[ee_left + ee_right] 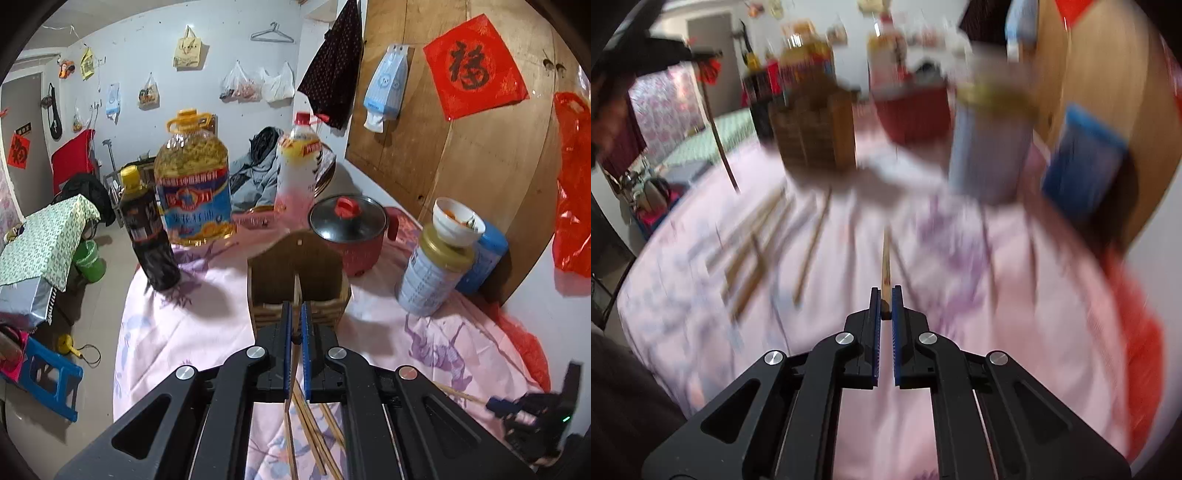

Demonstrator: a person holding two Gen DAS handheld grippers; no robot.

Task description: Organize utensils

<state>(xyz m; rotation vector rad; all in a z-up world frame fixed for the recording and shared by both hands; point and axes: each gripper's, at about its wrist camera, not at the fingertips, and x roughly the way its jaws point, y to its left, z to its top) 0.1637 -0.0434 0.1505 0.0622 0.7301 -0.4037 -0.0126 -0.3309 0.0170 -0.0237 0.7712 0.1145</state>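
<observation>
In the left wrist view my left gripper (295, 306) is shut on a chopstick (297, 290) that points up at the wooden utensil holder (317, 266) just ahead. Several loose chopsticks (314, 435) lie on the pink cloth under it. My right gripper (495, 404) shows at the lower right with a chopstick (458, 395) at its tips. The right wrist view is blurred: my right gripper (885, 290) is shut on a pale chopstick (885, 258) that sticks out forward. Several chopsticks (757, 240) lie to its left, and the holder (812, 129) stands beyond them.
Around the holder stand a dark sauce bottle (147, 229), a big oil jug (194, 181), a white bottle (295, 173), a red pot with a lid (351, 229), a tin (432, 277) topped by a bowl, and a blue box (487, 254). The table ends at the left above a blue stool (48, 376).
</observation>
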